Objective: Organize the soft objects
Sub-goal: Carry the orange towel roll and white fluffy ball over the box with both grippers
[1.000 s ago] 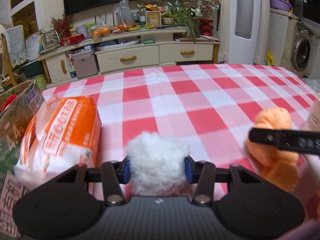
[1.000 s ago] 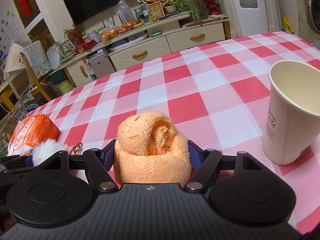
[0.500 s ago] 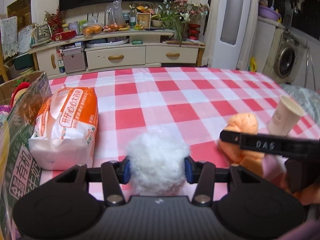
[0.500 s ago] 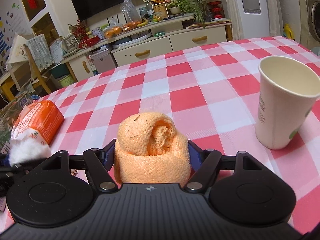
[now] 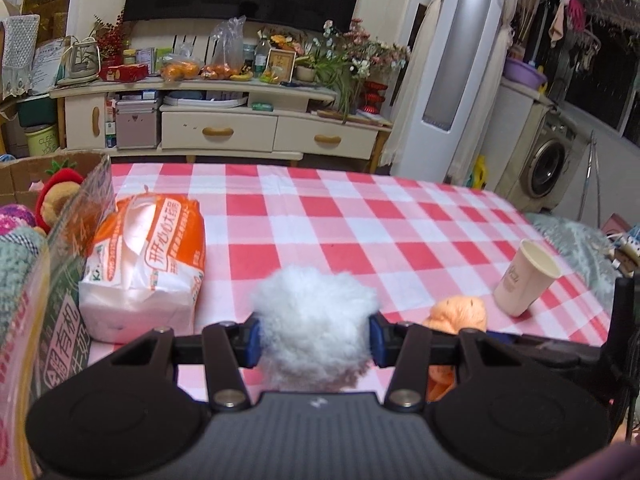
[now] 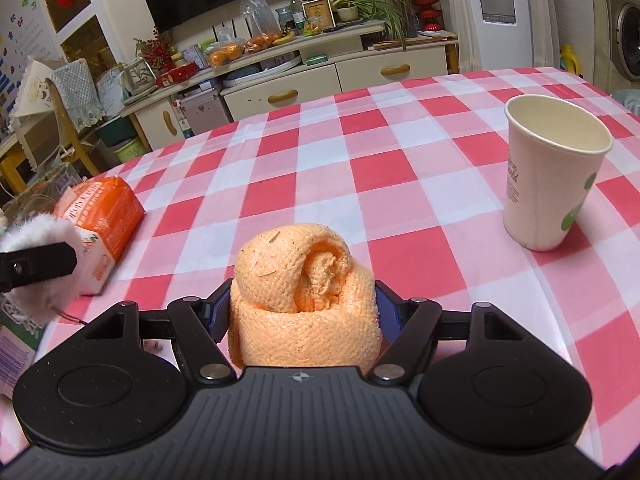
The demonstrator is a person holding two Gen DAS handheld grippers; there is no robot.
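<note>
Tissue pack (image 5: 148,256) sits on the worktop (image 5: 360,232) right beside the box (image 5: 60,240) at the left edge; paper cup (image 6: 554,172) stands well off right.

Warm indoor light falls evenly on the table (image 5: 400,216), casting soft shadows. Both fisheye views bend and darken at the corners; the white fluffy ball (image 5: 314,318) looks blurred.

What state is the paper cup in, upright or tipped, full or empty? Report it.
Upright and apparently empty. The paper cup stands on its base on the checked tablecloth, mouth upward; the inner wall that shows is bare, though the bottom is hidden.
</note>
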